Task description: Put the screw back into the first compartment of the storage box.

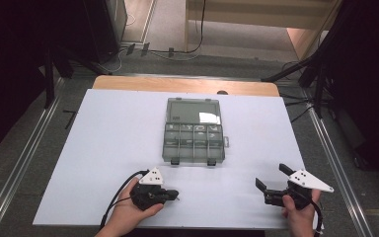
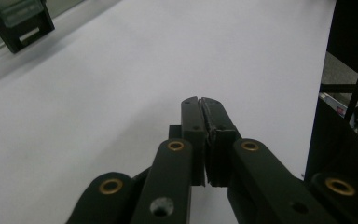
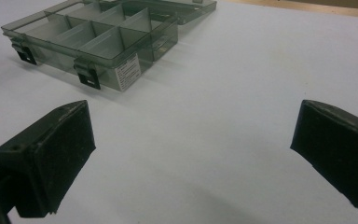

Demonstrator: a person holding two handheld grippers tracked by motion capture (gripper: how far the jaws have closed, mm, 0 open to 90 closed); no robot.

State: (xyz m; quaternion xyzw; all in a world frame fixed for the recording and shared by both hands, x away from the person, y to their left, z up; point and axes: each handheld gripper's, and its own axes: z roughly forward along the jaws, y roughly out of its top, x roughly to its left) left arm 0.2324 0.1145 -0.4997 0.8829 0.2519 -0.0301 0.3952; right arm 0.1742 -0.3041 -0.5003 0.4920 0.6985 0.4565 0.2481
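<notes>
A smoky clear compartment box [image 1: 193,143] lies open in the middle of the white table, its lid [image 1: 193,111] folded back away from me. Its dividers and two black latches face the right gripper [image 3: 193,154], whose jaws stand wide apart with bare table between them. In the high view the right gripper [image 1: 271,176] rests in a hand at the near right. The left gripper [image 1: 176,194] is held at the near left and points right. Its jaws [image 2: 200,100] are pressed together, and I see nothing between them. One latch of the box [image 2: 21,23] shows at the top left there.
The white table sheet [image 1: 103,148] ends in a wooden strip [image 1: 177,85] at the far side. Black stand legs [image 1: 296,69] and cables lie on the floor beyond. A dark frame [image 2: 345,70] stands past the table's right edge.
</notes>
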